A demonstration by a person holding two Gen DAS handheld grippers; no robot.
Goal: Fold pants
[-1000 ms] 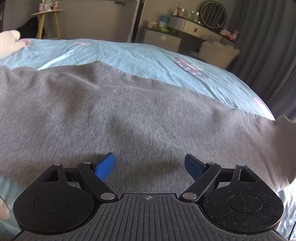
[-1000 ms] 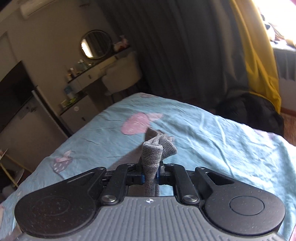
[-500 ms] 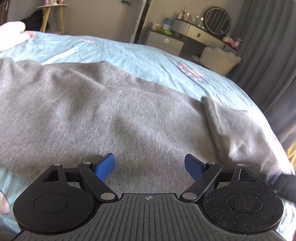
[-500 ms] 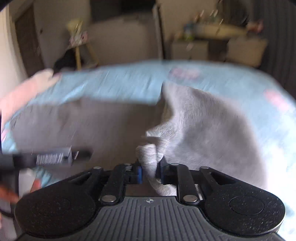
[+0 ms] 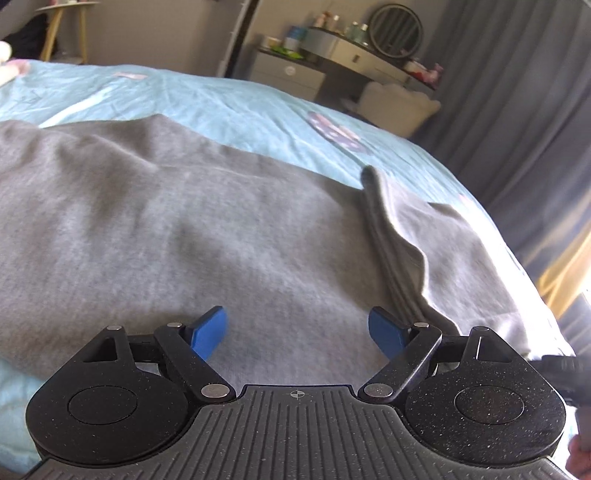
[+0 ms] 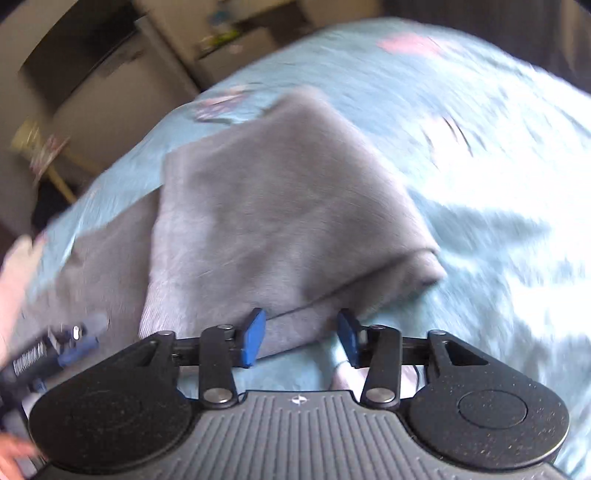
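The grey pants (image 5: 192,229) lie spread on the bed (image 5: 236,107), whose light blue sheet carries pink and dark printed patches; in the left wrist view the fabric fills the middle, and toward 2 o'clock one end is folded back over the rest, its edge forming a raised ridge (image 5: 384,236). In the right wrist view, which is motion-blurred, that folded flap (image 6: 280,206) lies on top of the pants at 12 o'clock. The left gripper (image 5: 297,332) hovers low over the cloth with its blue pads (image 5: 208,328) wide apart, holding nothing. The right gripper (image 6: 301,338) is parted too, the flap's edge just ahead of it, and the left gripper's tool shows blurred at 9 o'clock. Beyond the bed, at 1 o'clock in the left view, stand a dressing table with a round mirror (image 5: 397,27), a pale chair (image 5: 399,107) and grey curtains (image 5: 517,110). Half a second earlier the right gripper was clamped on the cuff; it has now let go, and the flap lies flatter.
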